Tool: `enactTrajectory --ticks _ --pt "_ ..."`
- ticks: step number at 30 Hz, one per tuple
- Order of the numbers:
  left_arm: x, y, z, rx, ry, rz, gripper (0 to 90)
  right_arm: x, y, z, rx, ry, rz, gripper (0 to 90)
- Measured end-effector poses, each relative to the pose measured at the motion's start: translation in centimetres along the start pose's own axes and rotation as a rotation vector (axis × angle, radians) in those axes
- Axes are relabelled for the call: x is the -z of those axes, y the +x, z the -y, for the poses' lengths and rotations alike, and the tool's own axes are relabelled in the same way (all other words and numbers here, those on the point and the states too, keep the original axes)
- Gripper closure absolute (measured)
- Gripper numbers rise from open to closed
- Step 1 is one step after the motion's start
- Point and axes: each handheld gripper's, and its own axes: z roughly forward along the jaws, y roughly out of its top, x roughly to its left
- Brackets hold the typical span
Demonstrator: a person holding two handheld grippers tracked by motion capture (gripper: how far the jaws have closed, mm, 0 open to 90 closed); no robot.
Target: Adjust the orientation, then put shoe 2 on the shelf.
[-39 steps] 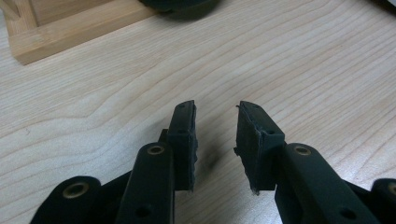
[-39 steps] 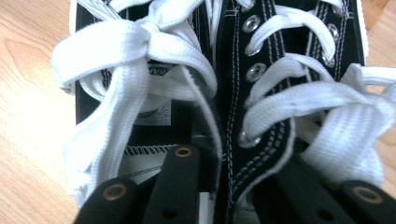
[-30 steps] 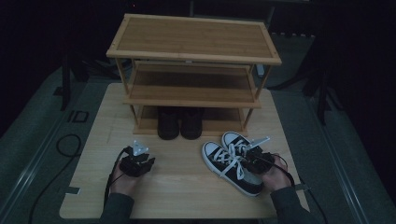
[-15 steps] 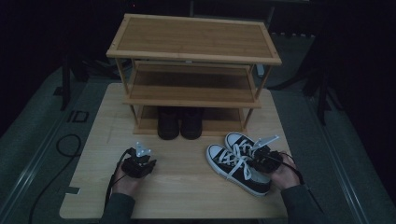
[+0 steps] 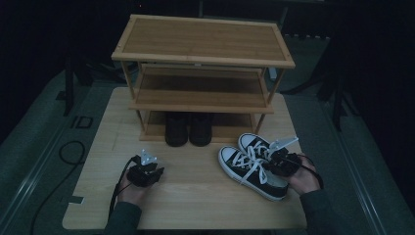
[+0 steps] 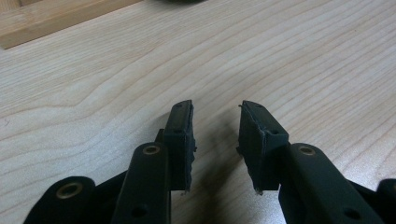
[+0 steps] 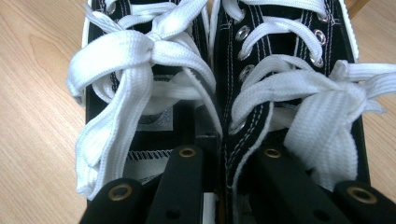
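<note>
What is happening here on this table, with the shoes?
A person works two handheld grippers at a light wooden table. The right gripper has its jaws pushed into the pair of black canvas sneakers with white laces, one jaw in each shoe, pinching their inner sides. The left gripper rests open. A bamboo three-tier shoe rack stands behind.

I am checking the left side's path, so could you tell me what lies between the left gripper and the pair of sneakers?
In the high view, bare table lies between the left gripper and the sneakers.
</note>
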Motion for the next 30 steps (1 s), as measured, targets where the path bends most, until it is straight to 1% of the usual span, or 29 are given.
enactTrajectory --ticks 6,16,23,24,27,28,29,30 --pt "0.0 0.0 0.1 0.002 -0.007 0.001 65.1 0.1 -0.1 -0.2 0.007 -0.006 -0.006 85.8" --pt "-0.1 0.0 0.1 0.008 -0.014 0.002 64.7 0.7 -0.4 -1.4 0.051 -0.015 -0.034 85.7" --pt "-0.1 0.0 0.1 0.009 -0.015 0.002 64.5 1.0 -0.4 -2.1 0.066 -0.016 -0.032 85.8" --pt "-0.1 0.0 0.1 0.008 -0.015 0.002 64.5 1.1 -0.4 -2.3 0.072 -0.018 -0.040 85.8" --pt "-0.1 0.0 0.2 0.009 -0.016 0.005 64.5 1.2 -0.4 -2.5 0.084 -0.018 -0.043 85.8" --pt "-0.1 0.0 0.2 0.009 -0.017 0.005 64.5 1.3 -0.4 -2.8 0.098 -0.020 -0.046 85.8" --pt "-0.1 0.0 0.2 0.009 -0.017 0.005 64.5 1.3 -0.4 -2.8 0.098 -0.020 -0.046 85.8" --pt "-0.1 0.0 0.2 0.010 -0.016 0.004 64.5 1.3 -0.3 -3.0 0.112 -0.020 -0.057 85.8"
